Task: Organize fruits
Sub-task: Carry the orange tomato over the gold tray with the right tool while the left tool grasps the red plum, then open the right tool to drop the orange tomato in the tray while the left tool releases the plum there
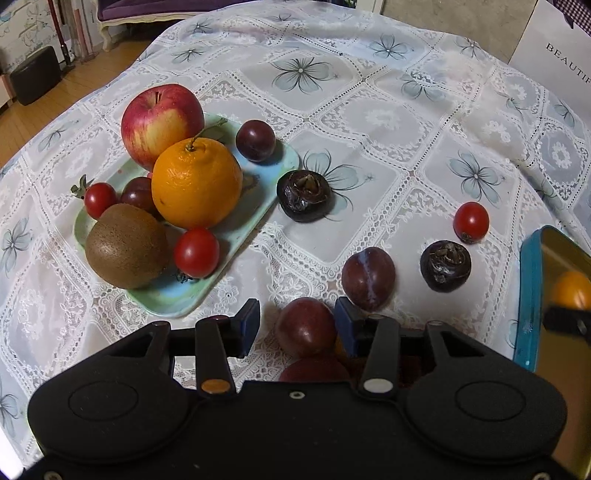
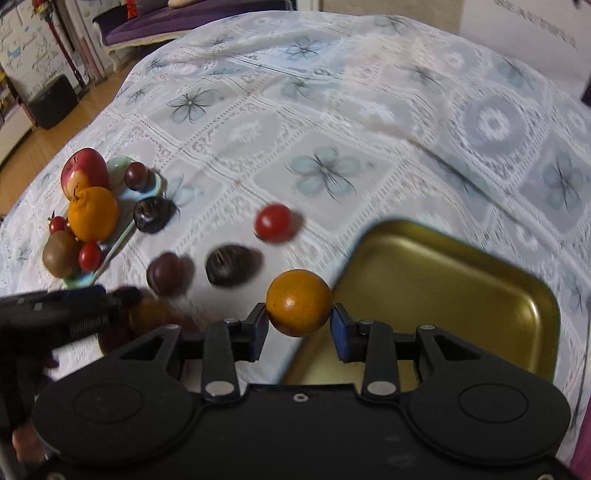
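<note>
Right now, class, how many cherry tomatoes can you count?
3: one at the green plate's left edge, one beside the kiwi, one alone on the tablecloth. Others may be hidden.

white lace tablecloth (image 1: pixel 388 122) with blue flowers; purple sofa (image 2: pixel 147 29) behind; black box (image 1: pixel 35 74) on wooden floor (image 1: pixel 85 85)

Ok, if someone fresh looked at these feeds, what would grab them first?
Probably the small orange pinched in the right gripper beside the empty gold tin. Next, the pale green tray at left, heaped with fruit around a big orange. Then the plum between the left gripper's open jaws.
</note>
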A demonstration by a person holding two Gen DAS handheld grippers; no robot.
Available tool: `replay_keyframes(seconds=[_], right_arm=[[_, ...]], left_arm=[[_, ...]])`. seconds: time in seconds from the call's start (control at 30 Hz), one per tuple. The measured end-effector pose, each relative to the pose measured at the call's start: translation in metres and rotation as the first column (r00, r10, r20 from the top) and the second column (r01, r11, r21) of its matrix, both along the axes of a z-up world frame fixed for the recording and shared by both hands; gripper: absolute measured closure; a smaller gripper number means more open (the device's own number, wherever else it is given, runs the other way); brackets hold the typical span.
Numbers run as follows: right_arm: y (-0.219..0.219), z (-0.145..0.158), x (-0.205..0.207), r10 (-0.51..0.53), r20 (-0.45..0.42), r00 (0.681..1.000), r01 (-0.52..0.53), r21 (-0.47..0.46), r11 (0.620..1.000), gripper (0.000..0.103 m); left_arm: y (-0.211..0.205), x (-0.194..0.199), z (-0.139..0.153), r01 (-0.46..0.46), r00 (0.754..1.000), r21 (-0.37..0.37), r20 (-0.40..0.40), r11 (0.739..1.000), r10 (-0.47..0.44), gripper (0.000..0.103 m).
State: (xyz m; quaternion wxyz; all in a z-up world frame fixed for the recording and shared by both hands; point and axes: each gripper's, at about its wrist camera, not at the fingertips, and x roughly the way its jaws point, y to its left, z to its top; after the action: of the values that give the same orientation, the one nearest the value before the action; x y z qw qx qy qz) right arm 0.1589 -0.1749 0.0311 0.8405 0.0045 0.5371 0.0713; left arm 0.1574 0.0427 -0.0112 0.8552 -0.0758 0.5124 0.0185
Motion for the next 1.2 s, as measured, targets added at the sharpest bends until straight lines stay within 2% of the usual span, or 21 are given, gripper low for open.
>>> replay_keyframes(seconds=[0.07,0.13,0.23,0.3,0.4,0.47,0.57,0.63,0.73,0.87,1.0,1.2], right_arm=[[-0.013,-0.006,-0.004,-0.019,-0.032,0.999,0.019,0.016,1.000,0.067],[-0.018,-0.011,-0.001,0.004,-0.080,0.997,-0.004,-0.001,1.000,0.067],[-0.031,-0.013,0.001,-0.050,-0.079,0.996,0.052,0.023,0.998,0.066],[-0.034,-0.015,0.002,-0.052,-0.087,0.995,0.052,0.000,0.999,0.066],[-0.037,-0.018,0.004,-0.070,-0.116,0.991,0.069,-0.007,0.998,0.066],[-0.042,-0.017,0.006,-0.093,-0.130,0.987,0.093,-0.008,0.996,0.066],[-0.048,-0.012,0.004,-0.111,-0.137,0.984,0.112,-0.001,0.994,0.066],[-0.050,-0.009,0.002,-0.119,-0.132,0.984,0.120,-0.004,0.993,0.066],[-0.054,-0.006,0.000,-0.139,-0.118,0.983,0.137,-0.020,0.990,0.066],[-0.060,-0.002,-0.001,-0.144,-0.106,0.984,0.141,-0.040,0.989,0.066],[-0.066,0.005,-0.004,-0.131,-0.090,0.987,0.126,-0.063,0.990,0.066],[-0.073,0.007,-0.002,-0.062,-0.110,0.992,0.055,-0.071,0.996,0.066]], left_arm=[[0.002,0.002,-0.004,-0.013,1.000,-0.025,-0.014,1.000,0.013,0.049],[0.002,0.005,-0.010,-0.027,0.999,-0.036,-0.037,0.999,0.026,0.049],[0.000,0.006,-0.018,-0.041,0.998,-0.020,-0.049,0.999,0.040,0.053],[-0.004,0.004,-0.015,-0.033,0.999,0.000,-0.040,0.999,0.033,0.058],[-0.008,0.001,-0.013,-0.046,0.998,0.019,-0.033,0.999,0.047,0.059],[-0.009,-0.002,-0.006,-0.069,0.997,0.030,-0.036,0.997,0.070,0.059],[-0.009,-0.012,0.017,-0.107,0.994,-0.016,0.010,0.994,0.108,0.059],[-0.019,-0.019,0.034,-0.114,0.993,0.011,0.028,0.993,0.113,0.059],[-0.047,-0.031,0.055,-0.065,0.996,0.050,0.066,0.997,0.062,0.059],[-0.080,-0.043,0.069,0.038,0.998,-0.002,0.055,0.999,-0.038,0.059],[-0.118,-0.048,0.061,0.135,0.991,-0.013,-0.013,0.991,-0.135,0.059],[-0.159,-0.058,0.047,0.209,0.976,0.043,-0.069,0.977,-0.205,0.058]])
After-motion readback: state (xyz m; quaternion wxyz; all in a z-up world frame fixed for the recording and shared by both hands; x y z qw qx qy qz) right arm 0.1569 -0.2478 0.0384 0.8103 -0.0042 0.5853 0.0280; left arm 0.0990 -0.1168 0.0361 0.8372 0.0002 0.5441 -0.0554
